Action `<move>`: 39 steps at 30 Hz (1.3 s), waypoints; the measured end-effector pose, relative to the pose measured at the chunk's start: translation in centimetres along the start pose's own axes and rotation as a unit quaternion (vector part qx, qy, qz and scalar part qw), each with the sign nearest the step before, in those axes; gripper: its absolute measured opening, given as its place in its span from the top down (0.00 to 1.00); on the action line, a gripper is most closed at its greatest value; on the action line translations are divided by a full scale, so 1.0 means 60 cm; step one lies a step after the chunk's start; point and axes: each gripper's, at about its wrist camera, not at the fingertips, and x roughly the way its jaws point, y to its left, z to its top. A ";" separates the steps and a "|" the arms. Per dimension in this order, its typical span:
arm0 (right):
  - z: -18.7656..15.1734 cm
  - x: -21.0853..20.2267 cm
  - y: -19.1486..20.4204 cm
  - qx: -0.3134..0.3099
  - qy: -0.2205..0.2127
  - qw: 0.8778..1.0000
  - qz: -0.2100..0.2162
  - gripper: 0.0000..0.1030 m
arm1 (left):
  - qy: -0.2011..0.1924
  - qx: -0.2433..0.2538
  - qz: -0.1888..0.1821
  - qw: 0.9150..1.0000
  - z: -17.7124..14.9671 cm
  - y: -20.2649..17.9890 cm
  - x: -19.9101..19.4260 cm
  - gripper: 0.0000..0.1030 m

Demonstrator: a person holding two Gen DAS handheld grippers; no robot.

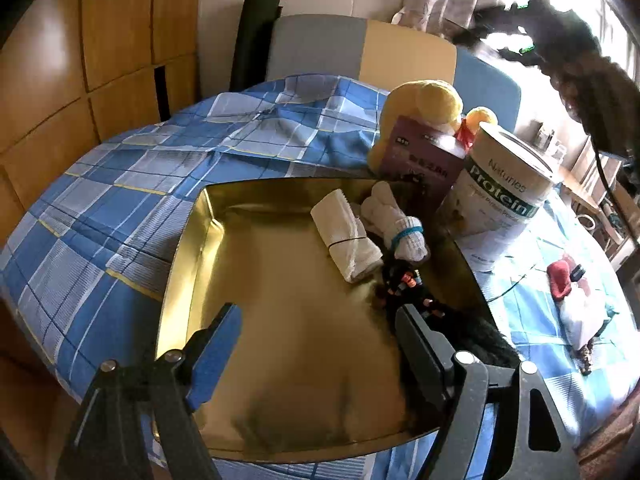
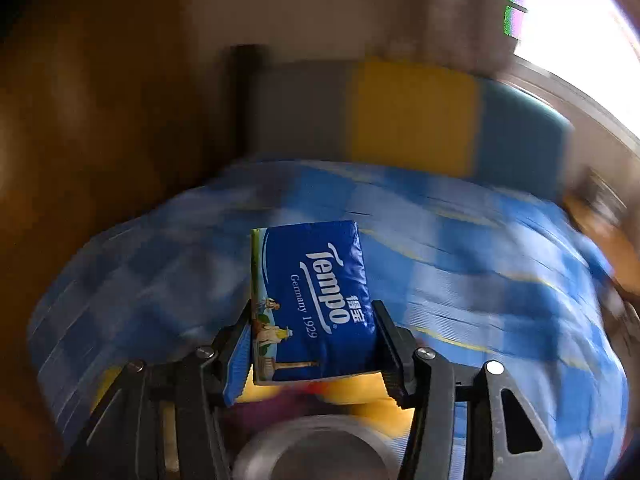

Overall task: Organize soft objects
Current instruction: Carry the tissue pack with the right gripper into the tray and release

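A gold tray (image 1: 188, 240) lies on the blue plaid cloth (image 1: 120, 208). In it lie a rolled white towel (image 1: 344, 236), a white bundle tied with a blue band (image 1: 396, 220) and a black fuzzy item with small beads (image 1: 404, 284) at the right side. My left gripper (image 1: 320, 320) is open and empty, low over the tray's near half. My right gripper (image 2: 312, 320) is shut on a blue Tempo tissue pack (image 2: 316, 300), held in the air above the cloth; this view is blurred by motion.
A yellow plush toy (image 1: 424, 100), a purple box (image 1: 424, 160) and a white protein can (image 1: 500, 184) stand behind the tray's far right corner. Red and white soft items (image 1: 572, 292) lie on the cloth at right. A wooden wardrobe (image 1: 80, 60) stands left.
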 end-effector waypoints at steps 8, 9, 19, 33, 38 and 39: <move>-0.114 0.030 0.181 -0.100 0.059 0.990 0.077 0.48 | -0.008 -0.014 0.012 1.000 -0.008 0.019 -0.013 0.22; -0.130 0.036 0.196 -0.100 0.068 0.989 0.082 0.48 | -0.009 -0.016 0.014 1.000 -0.008 0.021 -0.014 0.22; -0.314 0.060 0.243 -0.079 0.136 0.983 0.098 0.48 | -0.017 -0.037 0.032 0.999 -0.023 0.049 -0.029 0.20; -0.374 0.096 0.232 -0.048 0.137 0.989 0.008 0.47 | -0.011 -0.052 0.028 0.998 -0.039 0.046 -0.032 0.17; -0.383 0.095 0.224 -0.027 0.146 0.989 0.016 0.43 | -0.006 -0.048 0.028 0.998 -0.044 0.039 -0.028 0.14; -0.385 0.097 0.222 -0.024 0.146 0.989 0.017 0.42 | -0.006 -0.048 0.027 0.998 -0.045 0.037 -0.028 0.14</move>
